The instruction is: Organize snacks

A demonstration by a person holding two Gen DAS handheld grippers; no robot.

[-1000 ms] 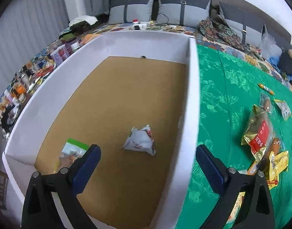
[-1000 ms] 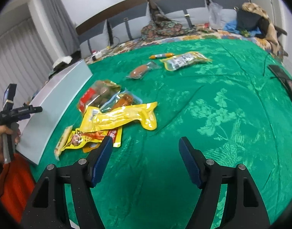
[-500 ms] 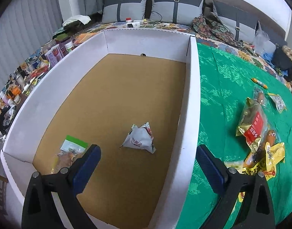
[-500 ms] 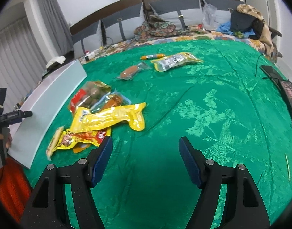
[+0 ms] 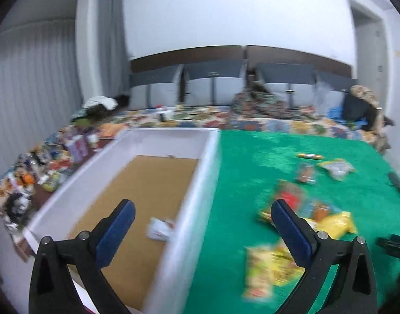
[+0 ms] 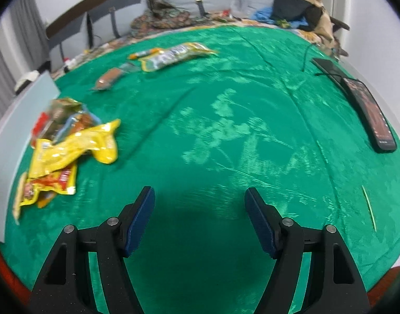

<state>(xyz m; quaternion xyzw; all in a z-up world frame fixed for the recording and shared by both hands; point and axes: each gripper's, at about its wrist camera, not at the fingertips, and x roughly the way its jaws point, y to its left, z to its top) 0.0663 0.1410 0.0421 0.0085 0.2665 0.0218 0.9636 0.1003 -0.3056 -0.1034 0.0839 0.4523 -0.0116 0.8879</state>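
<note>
Snack packets: yellow pouch (image 6: 77, 145) lay on the green cloth (image 6: 226, 136) in a heap near the white box (image 5: 197, 209), with a long clear packet (image 6: 173, 55) farther off. One white packet (image 5: 159, 229) sat inside the box. Left gripper (image 5: 202, 214) hung spread wide, empty, over the box wall. Right gripper (image 6: 200, 204) was also parted, empty, above bare cloth. Black phone (image 6: 367, 107) lay at the cloth's right edge.

Left gripper (image 5: 202, 212) fingers spread wide, empty; right gripper (image 6: 200, 201) likewise.
</note>
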